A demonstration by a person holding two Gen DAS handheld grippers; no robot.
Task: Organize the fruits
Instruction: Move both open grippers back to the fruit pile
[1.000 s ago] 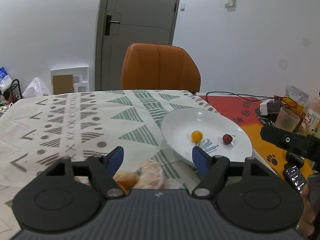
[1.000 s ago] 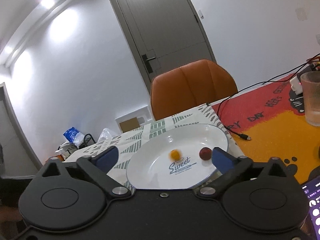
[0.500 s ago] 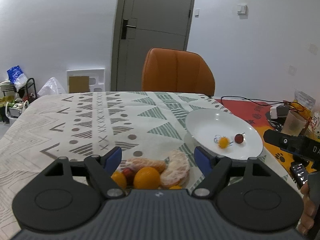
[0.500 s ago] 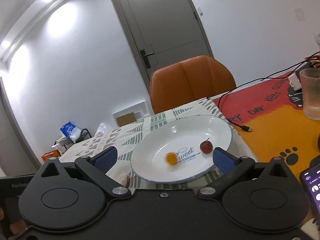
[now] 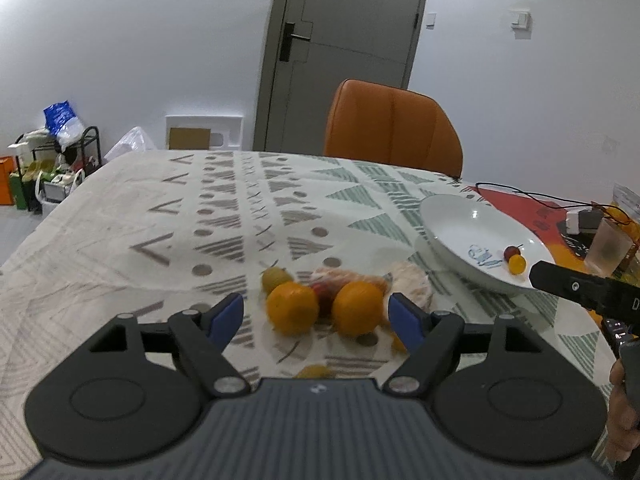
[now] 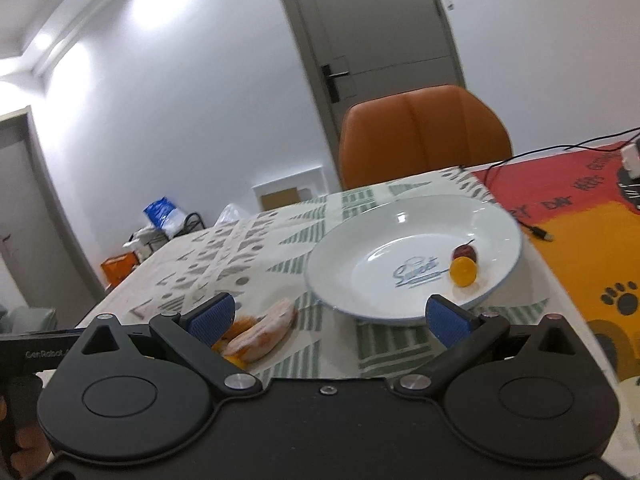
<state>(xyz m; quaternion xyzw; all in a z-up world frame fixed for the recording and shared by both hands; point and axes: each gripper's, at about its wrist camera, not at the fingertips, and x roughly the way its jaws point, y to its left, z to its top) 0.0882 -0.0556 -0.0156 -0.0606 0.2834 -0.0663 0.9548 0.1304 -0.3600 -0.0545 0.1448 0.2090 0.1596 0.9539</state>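
On the patterned tablecloth [image 5: 120,216] the loose fruit pile [image 5: 328,300] lies bunched just ahead of the left gripper [image 5: 316,316], whose jaws stand released and empty, likely lined up for an orange [image 5: 292,308]; the right gripper [image 6: 328,316], also released, faces the white plate [image 6: 360,240] holding a cherry [image 6: 464,253] and small yellow fruit [image 6: 463,272], while a cable [image 6: 536,232] and cup [image 5: 610,246] crowd beyond it

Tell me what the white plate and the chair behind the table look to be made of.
Plate: likely glazed ceramic, going by its glossy white surface with sharp light glints, thin blue rim and printed logo; melamine cannot be excluded. Chair: orange leather or faux leather, smooth with a soft sheen and a stitched centre seam; which of the two cannot be told.
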